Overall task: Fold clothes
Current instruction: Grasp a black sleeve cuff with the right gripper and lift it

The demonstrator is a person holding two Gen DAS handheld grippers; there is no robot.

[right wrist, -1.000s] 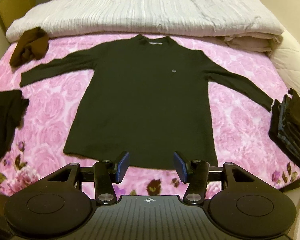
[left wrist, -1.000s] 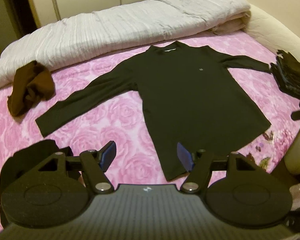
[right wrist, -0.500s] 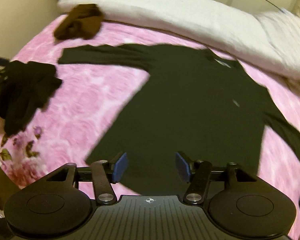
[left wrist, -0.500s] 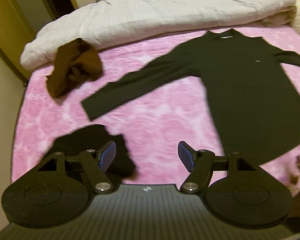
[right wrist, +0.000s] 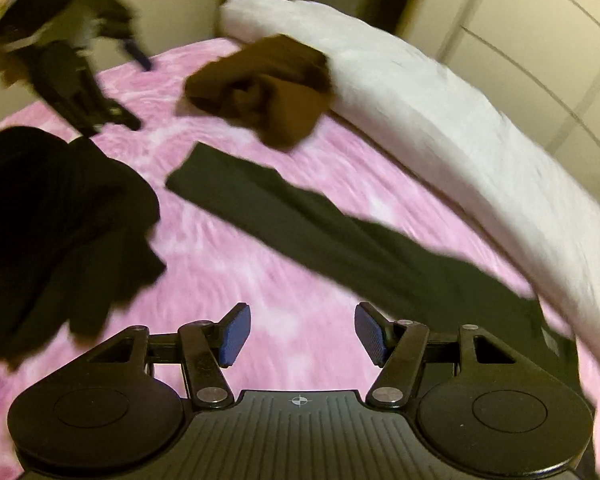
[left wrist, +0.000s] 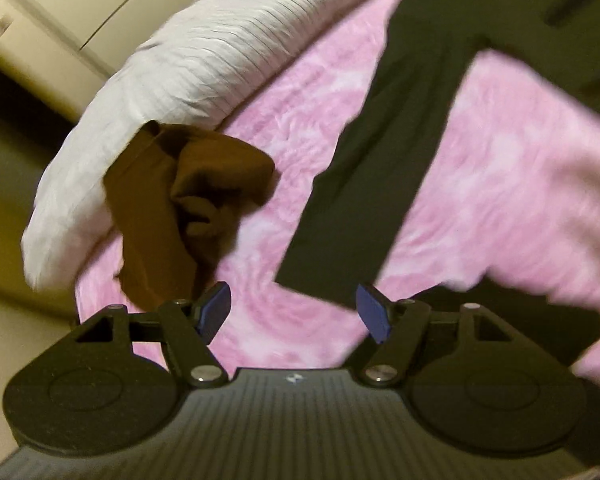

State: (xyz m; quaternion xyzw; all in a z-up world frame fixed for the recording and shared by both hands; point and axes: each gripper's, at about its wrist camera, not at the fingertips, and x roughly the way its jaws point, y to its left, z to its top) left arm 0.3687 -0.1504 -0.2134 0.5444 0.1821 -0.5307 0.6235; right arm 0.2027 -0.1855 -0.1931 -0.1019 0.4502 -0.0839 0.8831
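While the left gripper (left wrist: 294, 316) hung wide open and empty, the dark shirt (left wrist: 380, 176) lay flat on the bed (left wrist: 500, 200), its cuff just ahead. The right gripper (right wrist: 302, 334), equally open and empty, faced that sleeve; gripping the cuff seemed next.

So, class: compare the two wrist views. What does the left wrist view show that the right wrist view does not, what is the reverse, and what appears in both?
Only the left wrist view shows the left gripper up close, jaws open.

Only the right wrist view shows the right gripper, also open, and the crumpled black garment.

Both show the dark shirt's sleeve lying flat, the brown garment, the white duvet and the pink bedsheet.
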